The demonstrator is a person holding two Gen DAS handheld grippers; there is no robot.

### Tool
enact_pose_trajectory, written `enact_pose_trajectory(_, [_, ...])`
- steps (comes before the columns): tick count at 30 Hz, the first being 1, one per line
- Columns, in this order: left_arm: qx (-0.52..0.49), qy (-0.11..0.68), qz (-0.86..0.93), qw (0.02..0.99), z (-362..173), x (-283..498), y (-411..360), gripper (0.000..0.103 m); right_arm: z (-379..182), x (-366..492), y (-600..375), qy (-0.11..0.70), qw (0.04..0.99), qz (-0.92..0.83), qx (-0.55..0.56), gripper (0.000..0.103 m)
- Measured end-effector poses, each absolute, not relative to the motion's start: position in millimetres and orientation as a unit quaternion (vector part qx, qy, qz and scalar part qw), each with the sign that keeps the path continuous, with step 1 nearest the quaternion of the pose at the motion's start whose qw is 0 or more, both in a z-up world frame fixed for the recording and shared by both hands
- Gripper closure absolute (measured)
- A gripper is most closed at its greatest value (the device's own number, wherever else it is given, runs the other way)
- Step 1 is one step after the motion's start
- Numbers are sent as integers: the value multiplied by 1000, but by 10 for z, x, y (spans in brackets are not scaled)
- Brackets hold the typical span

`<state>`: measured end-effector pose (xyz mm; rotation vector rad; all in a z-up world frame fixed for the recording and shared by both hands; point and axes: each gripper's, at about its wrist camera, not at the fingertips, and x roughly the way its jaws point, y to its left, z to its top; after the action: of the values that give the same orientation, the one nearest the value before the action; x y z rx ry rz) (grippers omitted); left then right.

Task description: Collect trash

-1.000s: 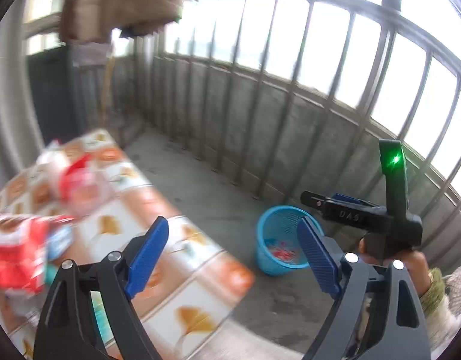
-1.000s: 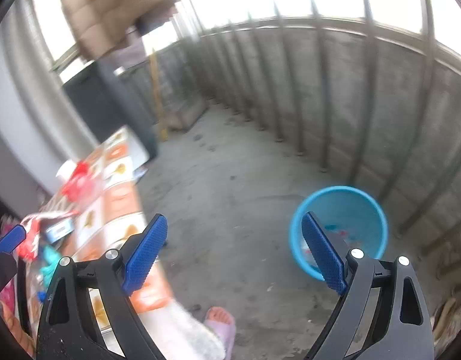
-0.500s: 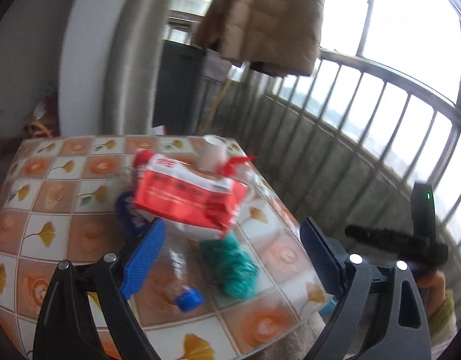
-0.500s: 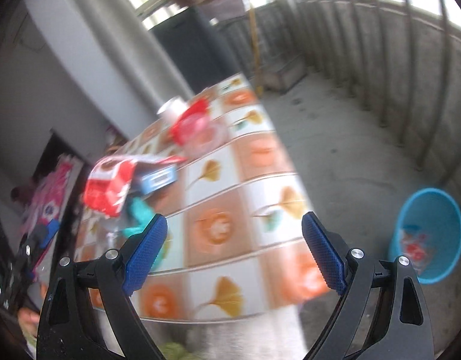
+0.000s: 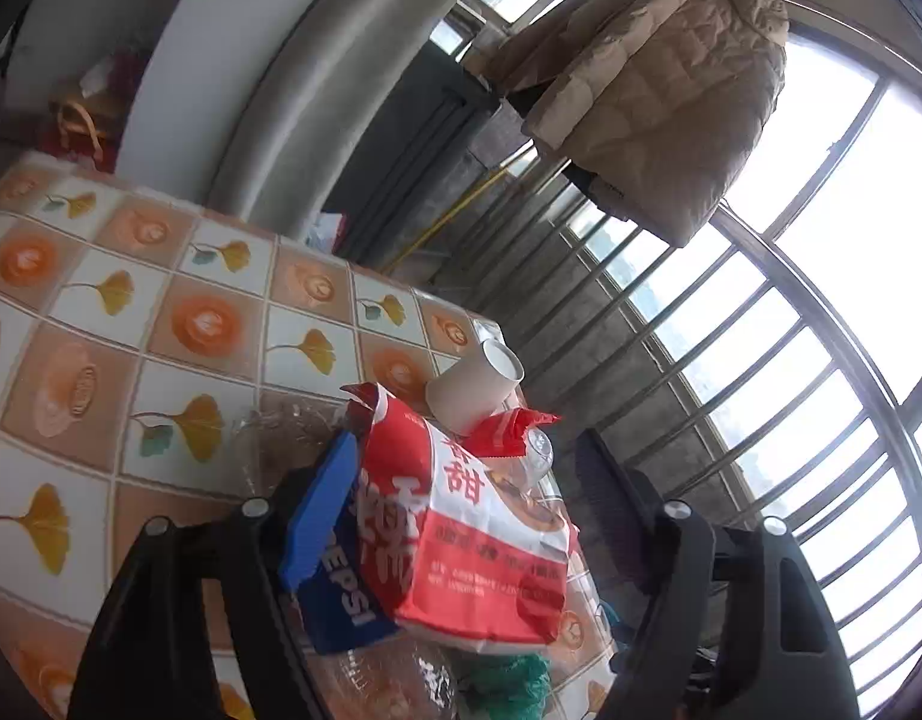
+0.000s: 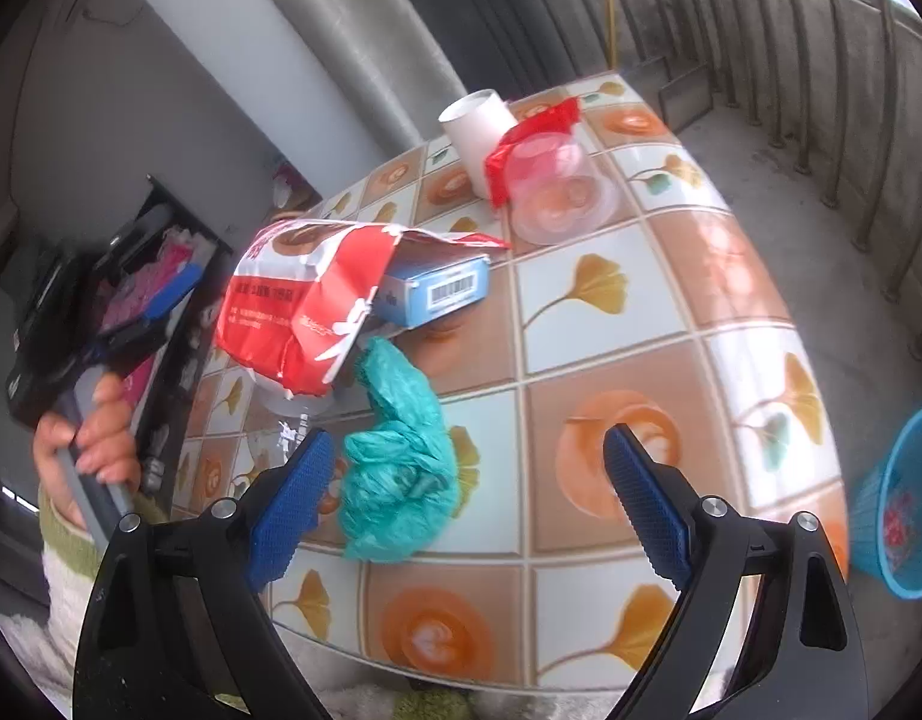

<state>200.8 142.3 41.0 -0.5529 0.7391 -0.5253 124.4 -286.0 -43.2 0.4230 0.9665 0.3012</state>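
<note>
Two open tongs (image 5: 461, 510) (image 6: 466, 504); one red bag (image 6: 305, 300)

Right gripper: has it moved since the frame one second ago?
Yes. The right gripper faced the floor and the blue bin; now the bin sits at the far right edge and the open jaws point at the teal bag on the table.
</note>
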Motion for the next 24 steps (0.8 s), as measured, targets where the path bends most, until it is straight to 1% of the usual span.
enact_pose_trajectory(2, [-270,371,-252,852,351,2130,1408,42,-432,1267,-2840,462,851,146,200,16])
enact_pose_trajectory(4, [-272,383,-259,844,317,2230,1366,46,-450,1314,-2793,467,848,149,200,16])
enact_pose_trajectory(9, [-258,439,-261,820,174,2482,1245,48,-493,1426,-2683,476,844,157,194,16])
enact_pose_trajectory(14, [-213,454,-268,823,163,2493,1115,48,-526,1459,-2602,483,840,165,186,16])
enact_pose_trajectory(20, [-216,462,-293,809,164,2438,1078,59,-537,1514,-2590,485,839,159,189,18])
enact_pose_trajectory(24, [-237,457,-322,794,204,2382,1091,63,-493,1515,-2647,476,842,155,202,20])
